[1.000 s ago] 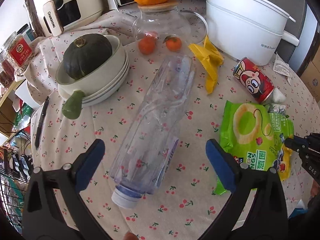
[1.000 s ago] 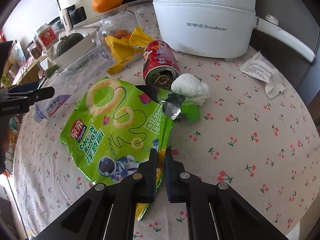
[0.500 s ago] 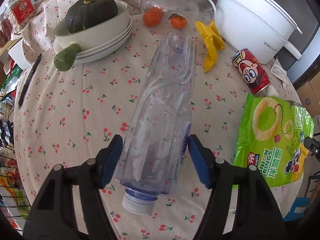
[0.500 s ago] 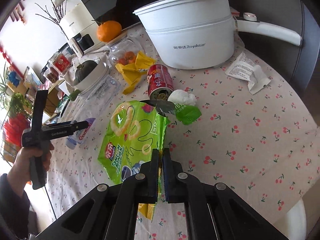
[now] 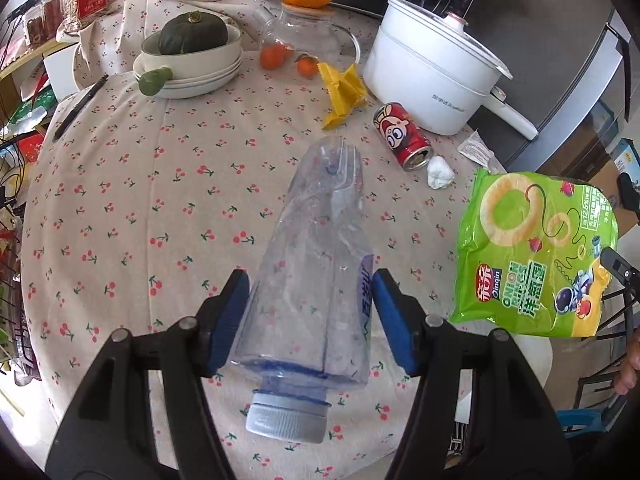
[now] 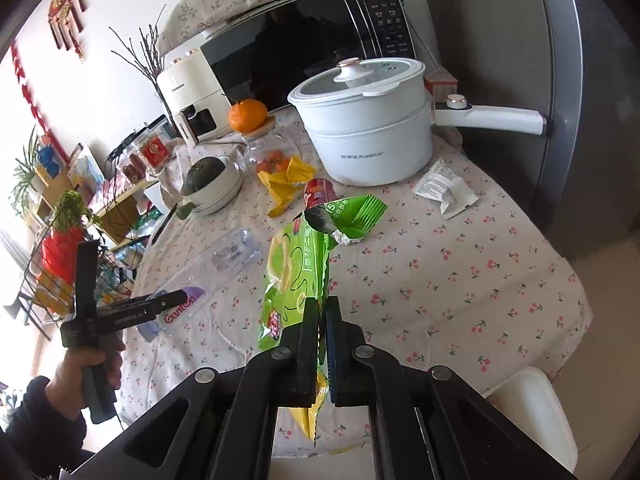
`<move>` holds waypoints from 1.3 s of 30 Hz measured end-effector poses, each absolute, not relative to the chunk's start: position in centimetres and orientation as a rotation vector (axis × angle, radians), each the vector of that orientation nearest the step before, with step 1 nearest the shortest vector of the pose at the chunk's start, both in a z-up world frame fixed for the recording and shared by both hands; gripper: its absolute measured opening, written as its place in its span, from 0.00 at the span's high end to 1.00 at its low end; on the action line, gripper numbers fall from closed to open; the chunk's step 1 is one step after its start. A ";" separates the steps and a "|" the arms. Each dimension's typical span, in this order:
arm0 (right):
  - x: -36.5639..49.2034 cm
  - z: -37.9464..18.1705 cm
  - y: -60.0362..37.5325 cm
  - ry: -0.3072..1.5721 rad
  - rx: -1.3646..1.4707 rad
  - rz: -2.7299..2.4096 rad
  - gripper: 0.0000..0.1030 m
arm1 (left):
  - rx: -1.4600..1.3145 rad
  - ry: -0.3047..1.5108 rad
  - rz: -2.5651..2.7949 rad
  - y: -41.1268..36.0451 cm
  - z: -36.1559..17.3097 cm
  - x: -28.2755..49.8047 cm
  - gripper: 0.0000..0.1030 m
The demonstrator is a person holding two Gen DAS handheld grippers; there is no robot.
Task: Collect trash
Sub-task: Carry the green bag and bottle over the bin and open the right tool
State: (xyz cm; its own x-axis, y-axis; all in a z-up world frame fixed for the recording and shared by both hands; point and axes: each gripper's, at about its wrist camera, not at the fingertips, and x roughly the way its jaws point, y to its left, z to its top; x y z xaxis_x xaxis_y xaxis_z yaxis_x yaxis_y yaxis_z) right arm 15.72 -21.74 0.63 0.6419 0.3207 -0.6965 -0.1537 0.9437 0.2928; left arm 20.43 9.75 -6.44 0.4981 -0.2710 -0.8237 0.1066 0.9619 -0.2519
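A crushed clear plastic bottle with a grey cap sits between the blue pads of my left gripper. Its jaws are closing and both pads press the bottle's sides. From the right wrist view the bottle slants up off the tablecloth in that gripper. My right gripper is shut on the lower edge of a green onion-ring snack bag, which hangs clear of the table. A red can, a white crumpled tissue, a yellow wrapper and a white sachet lie on the cloth.
A white electric pot stands at the back right. A bowl stack with a dark squash, a glass jar with oranges and a black pen sit at the back left. A wire basket stands beside the table.
My left jaws have come in from wide apart onto the bottle, which has risen off the cloth. The right gripper has lifted the snack bag up off the table.
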 end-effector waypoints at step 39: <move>4.6 -0.2 -35.6 0.970 0.163 -0.094 0.96 | 0.027 1.102 -0.557 -3.9 -7.1 15.3 0.39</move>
